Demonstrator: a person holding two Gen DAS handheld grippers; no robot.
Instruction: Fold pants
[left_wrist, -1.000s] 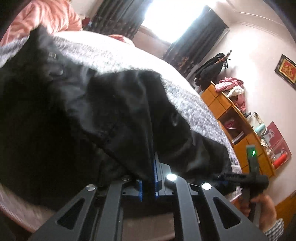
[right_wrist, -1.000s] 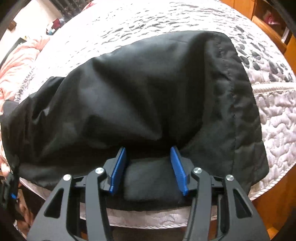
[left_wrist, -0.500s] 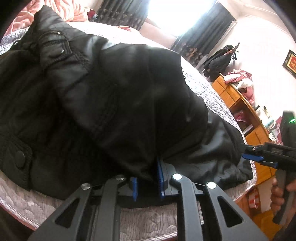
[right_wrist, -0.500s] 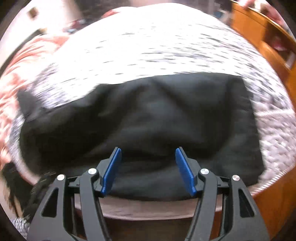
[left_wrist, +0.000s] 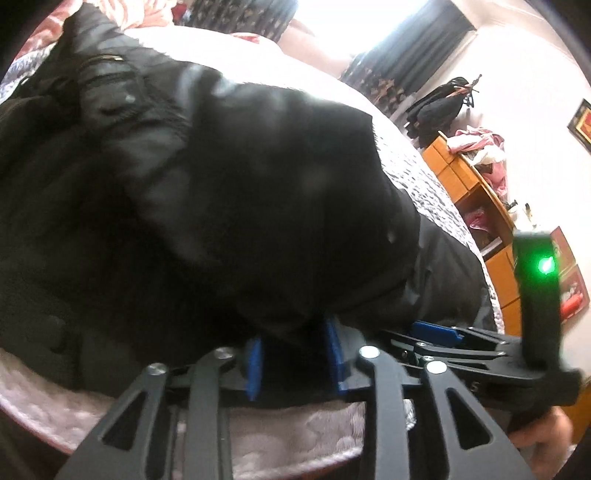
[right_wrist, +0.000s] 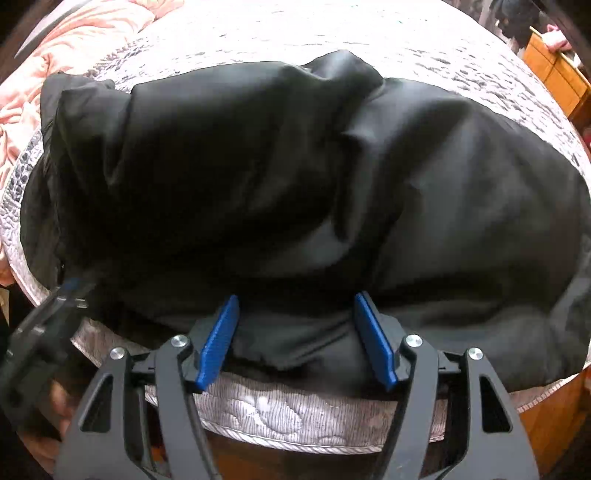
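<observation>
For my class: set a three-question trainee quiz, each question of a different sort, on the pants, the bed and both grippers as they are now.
1. True or false: the right gripper has its jaws spread wide.
2. The black pants lie on: A) a wooden floor; B) the quilted bed; C) a chair.
3. Fill in: the pads of the left gripper are coloured ____.

Key
1. True; fabric lies between the jaws, unclamped.
2. B.
3. Blue.
</observation>
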